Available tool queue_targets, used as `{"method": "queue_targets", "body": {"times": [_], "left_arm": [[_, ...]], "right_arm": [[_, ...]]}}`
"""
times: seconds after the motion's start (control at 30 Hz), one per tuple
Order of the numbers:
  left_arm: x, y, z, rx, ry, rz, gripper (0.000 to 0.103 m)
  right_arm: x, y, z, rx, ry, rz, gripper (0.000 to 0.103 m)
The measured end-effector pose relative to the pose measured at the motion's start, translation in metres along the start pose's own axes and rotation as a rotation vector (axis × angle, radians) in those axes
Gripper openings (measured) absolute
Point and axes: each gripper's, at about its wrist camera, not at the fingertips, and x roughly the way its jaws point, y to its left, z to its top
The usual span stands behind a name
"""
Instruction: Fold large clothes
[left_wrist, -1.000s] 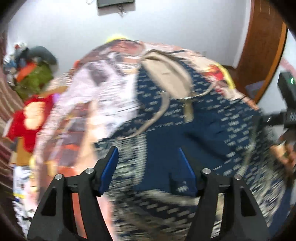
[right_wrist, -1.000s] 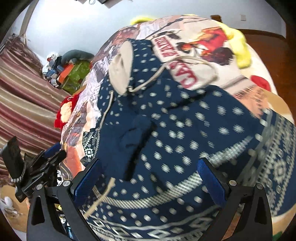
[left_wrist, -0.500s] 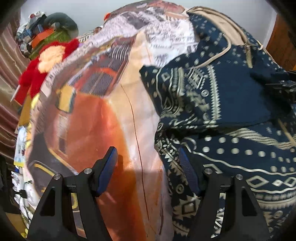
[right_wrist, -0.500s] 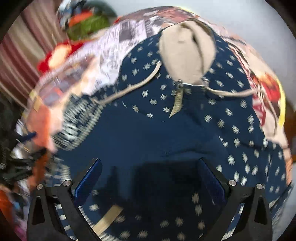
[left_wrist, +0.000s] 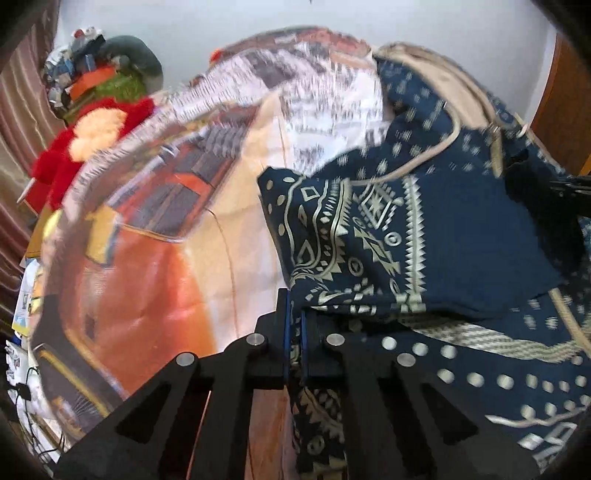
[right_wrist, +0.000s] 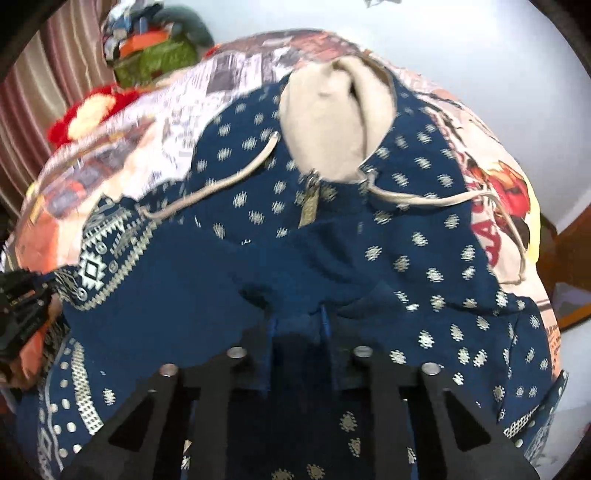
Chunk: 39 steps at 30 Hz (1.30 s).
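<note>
A navy hoodie with beige patterns lies spread on a bed, one patterned sleeve folded across its chest. Its beige-lined hood, drawstrings and zipper pull show in the right wrist view. My left gripper is shut on the hoodie's left edge, with cloth pinched between the blue pads. My right gripper is closing its jaws on a bunched fold of plain navy cloth at the hoodie's middle, and the pads press into it. Each gripper shows at the edge of the other's view.
The bed cover is printed in orange, white and grey. A red plush toy and a pile of green and grey things lie at the far left by a striped curtain. A wooden door stands at the right.
Both grippers stood open before and are now closed on hoodie cloth. The left one dropped to the hoodie's left edge. The right one swung over to the garment's middle.
</note>
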Motion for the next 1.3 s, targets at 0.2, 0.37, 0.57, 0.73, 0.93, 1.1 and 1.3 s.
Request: {"method": "queue_targets", "body": {"times": [0.2, 0.37, 0.57, 0.73, 0.93, 1.1, 1.3], "left_arm": [[-0.044, -0.002, -0.012, 0.034, -0.064, 0.037, 0.003], [-0.022, -0.013, -0.026, 0.062, 0.045, 0.061, 0.004], [-0.002, -0.013, -0.035, 0.043, 0.137, 0.092, 0.012], [-0.017, -0.009, -0.034, 0.061, 0.146, 0.1, 0.016], [-0.05, -0.002, -0.02, 0.025, 0.094, 0.056, 0.038], [-0.076, -0.019, 0.004, 0.071, 0.006, 0.061, 0.05], [-0.091, -0.065, 0.039, 0.128, -0.041, -0.042, 0.062]], "right_arm": [[-0.038, -0.019, -0.003, 0.046, -0.106, 0.006, 0.015], [-0.06, -0.053, -0.015, 0.138, -0.128, 0.02, 0.015], [-0.069, -0.092, -0.047, 0.219, -0.094, 0.01, 0.015], [-0.072, -0.122, -0.069, 0.331, -0.06, 0.045, 0.015], [-0.089, -0.146, -0.084, 0.393, -0.078, 0.029, 0.016], [-0.105, -0.164, -0.099, 0.453, -0.04, 0.058, 0.016], [-0.126, -0.196, -0.129, 0.583, -0.006, 0.098, 0.016]]}}
